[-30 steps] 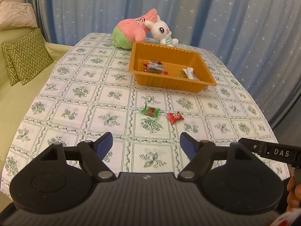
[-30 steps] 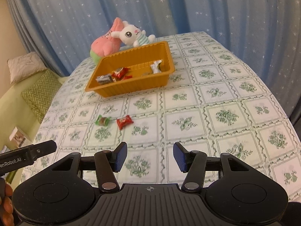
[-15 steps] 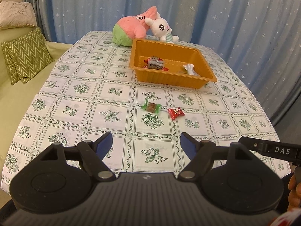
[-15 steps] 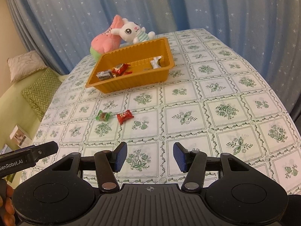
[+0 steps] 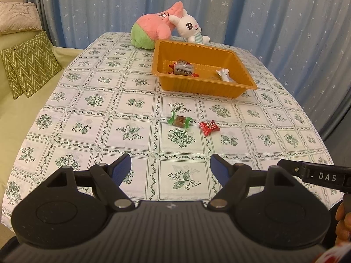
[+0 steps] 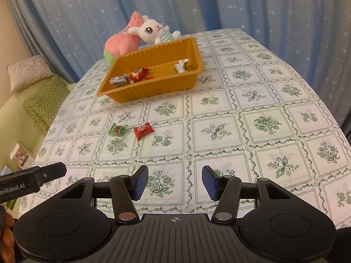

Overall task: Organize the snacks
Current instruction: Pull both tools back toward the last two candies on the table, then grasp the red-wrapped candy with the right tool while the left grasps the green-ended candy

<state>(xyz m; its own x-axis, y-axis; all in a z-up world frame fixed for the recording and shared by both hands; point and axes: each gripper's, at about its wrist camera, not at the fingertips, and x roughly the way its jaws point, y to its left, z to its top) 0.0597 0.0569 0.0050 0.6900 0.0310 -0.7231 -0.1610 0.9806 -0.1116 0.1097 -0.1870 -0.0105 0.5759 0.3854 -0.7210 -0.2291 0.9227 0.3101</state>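
Both grippers hang above the near edge of the table (image 5: 92,100), pointing down and across at the snacks; the left gripper (image 5: 170,166) has its blue pads spread wide with nothing but tablecloth between them; the right gripper (image 6: 175,180) stands at a narrower gap, also empty; neither gap has changed over the last second.

What has changed is the view: in the left wrist camera the orange tray (image 5: 197,87) and the two loose sweets sit a little lower and closer than a second ago; in the right wrist camera the tray has swung slightly, so that the table's far corner shows more.

The green-wrapped candy (image 5: 179,120) and the red-wrapped candy (image 5: 209,127) lie on the cloth just beside each other, not touching, well short of the tray and ahead of the left gripper; from the right wrist they lie off to the left of its fingers.

In the tray there is a dark bar among red wrappers (image 6: 140,74) at one end, and a white wrapper (image 6: 181,65) at the other; these lie just as before.

Behind the tray a pink and green plush (image 5: 153,31) leans against a white bunny (image 5: 190,29); the star-dotted curtain (image 5: 274,17) hangs beyond; zigzag cushions (image 5: 30,63) rest to the left.
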